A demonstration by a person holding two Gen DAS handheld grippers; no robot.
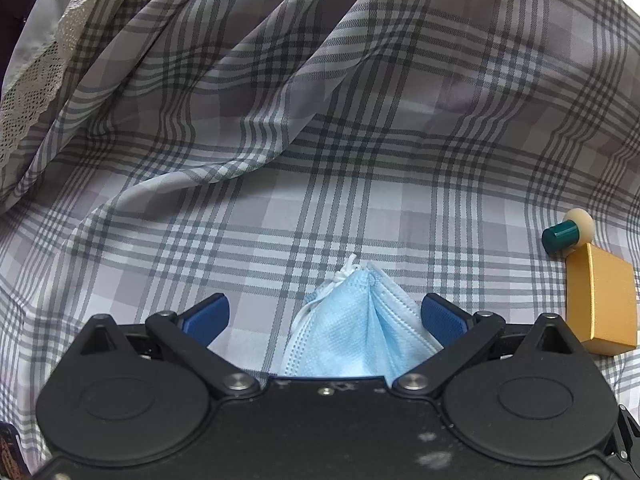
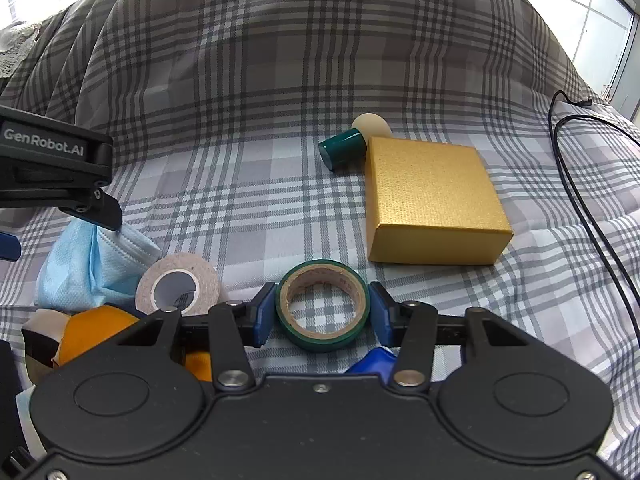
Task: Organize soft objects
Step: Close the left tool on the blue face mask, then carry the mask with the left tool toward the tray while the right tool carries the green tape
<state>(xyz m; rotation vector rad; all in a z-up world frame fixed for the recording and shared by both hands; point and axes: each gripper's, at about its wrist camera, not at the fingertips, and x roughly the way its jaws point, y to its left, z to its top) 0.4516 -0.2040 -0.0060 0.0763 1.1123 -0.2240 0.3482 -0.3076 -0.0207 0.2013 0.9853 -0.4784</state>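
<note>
- Right tool [image 2: 322, 314] is closing its blue pads on the green tape roll [image 2: 322, 312], which is lying flat on the plaid bedspread [image 2: 280, 80] just before the gold box [image 2: 432, 200].
- Left tool [image 1: 324, 316] is hanging wide open over the blue face mask [image 1: 352, 328], one pad touching its fold.
- Squeezing gently and lifting straight up seems wise, so the roll is not tipping.

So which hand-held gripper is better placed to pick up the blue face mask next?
Left. The left hand-held gripper is open with the face mask lying between its fingers, against the right one. The right hand-held gripper already brackets the green tape roll, with the mask off to its left.
</note>
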